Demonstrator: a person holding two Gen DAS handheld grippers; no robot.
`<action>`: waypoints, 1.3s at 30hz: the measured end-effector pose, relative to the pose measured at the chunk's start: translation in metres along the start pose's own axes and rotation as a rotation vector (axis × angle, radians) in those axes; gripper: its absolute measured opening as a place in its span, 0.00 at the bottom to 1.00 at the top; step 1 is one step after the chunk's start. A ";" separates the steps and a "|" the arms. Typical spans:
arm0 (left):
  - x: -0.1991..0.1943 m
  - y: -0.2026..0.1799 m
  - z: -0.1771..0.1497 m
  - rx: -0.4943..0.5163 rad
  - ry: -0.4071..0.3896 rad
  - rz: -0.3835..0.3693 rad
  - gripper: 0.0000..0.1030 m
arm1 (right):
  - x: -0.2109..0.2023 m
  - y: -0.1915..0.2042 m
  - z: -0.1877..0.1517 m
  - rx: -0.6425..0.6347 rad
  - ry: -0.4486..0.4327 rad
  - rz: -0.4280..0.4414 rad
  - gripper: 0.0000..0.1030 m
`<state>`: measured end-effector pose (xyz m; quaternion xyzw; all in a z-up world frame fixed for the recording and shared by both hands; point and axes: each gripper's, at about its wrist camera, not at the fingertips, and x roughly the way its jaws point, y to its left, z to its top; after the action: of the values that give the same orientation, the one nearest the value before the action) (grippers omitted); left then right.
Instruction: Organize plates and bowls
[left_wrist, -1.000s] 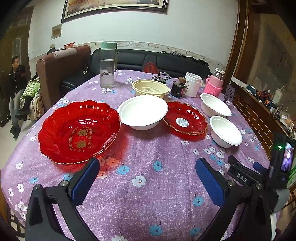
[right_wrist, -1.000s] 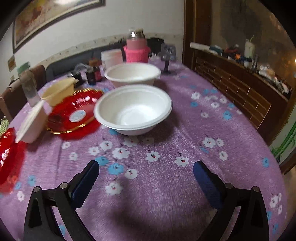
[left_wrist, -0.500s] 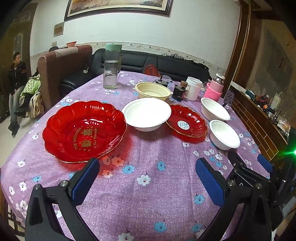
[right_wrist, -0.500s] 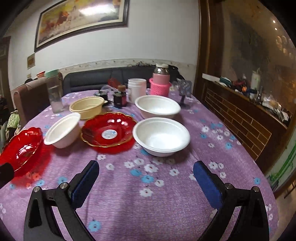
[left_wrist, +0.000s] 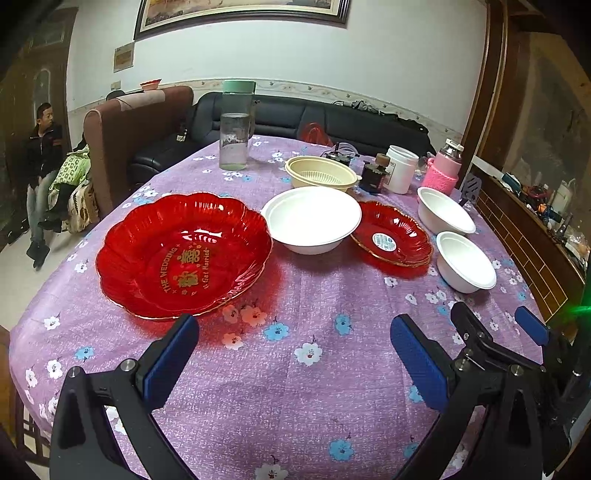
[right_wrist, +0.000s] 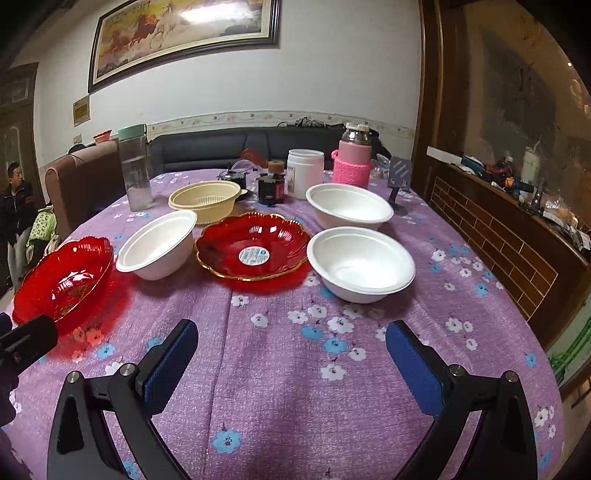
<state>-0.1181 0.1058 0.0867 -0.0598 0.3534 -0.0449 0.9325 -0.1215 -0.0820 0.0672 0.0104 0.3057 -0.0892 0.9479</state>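
Note:
A large red plate (left_wrist: 184, 254) lies at the left of the table, also in the right wrist view (right_wrist: 64, 280). A small red plate (left_wrist: 391, 238) (right_wrist: 253, 251) lies in the middle. Three white bowls stand around it: one to its left (left_wrist: 312, 219) (right_wrist: 159, 245), one at the near right (left_wrist: 465, 262) (right_wrist: 360, 264), one at the far right (left_wrist: 445, 210) (right_wrist: 349, 206). A cream strainer bowl (left_wrist: 321, 173) (right_wrist: 205, 199) stands behind. My left gripper (left_wrist: 291, 347) and my right gripper (right_wrist: 291, 350) are open and empty above the near tablecloth.
A water bottle (left_wrist: 236, 125), a white jar (left_wrist: 400, 168), a dark small jar (left_wrist: 375, 173) and a pink-sleeved flask (left_wrist: 441, 170) stand at the back. A low wooden cabinet (right_wrist: 517, 229) runs along the right. A sofa and a seated person (left_wrist: 40, 166) are at the left.
Both grippers have pulled back and risen from the table, so more of it shows. The right gripper was close to the near white bowl and is now farther off. No dish moved.

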 end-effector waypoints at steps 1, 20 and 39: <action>0.001 0.000 0.000 0.001 0.003 0.002 1.00 | 0.001 0.000 -0.001 0.002 0.005 0.002 0.99; 0.008 -0.007 -0.005 0.021 0.030 0.012 1.00 | 0.021 -0.009 -0.008 0.099 0.089 0.022 0.99; 0.020 -0.011 -0.008 0.028 0.073 0.013 1.00 | 0.042 -0.017 -0.018 0.161 0.152 0.031 0.99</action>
<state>-0.1089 0.0916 0.0688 -0.0428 0.3869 -0.0461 0.9200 -0.1019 -0.1045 0.0286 0.0981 0.3682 -0.0977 0.9194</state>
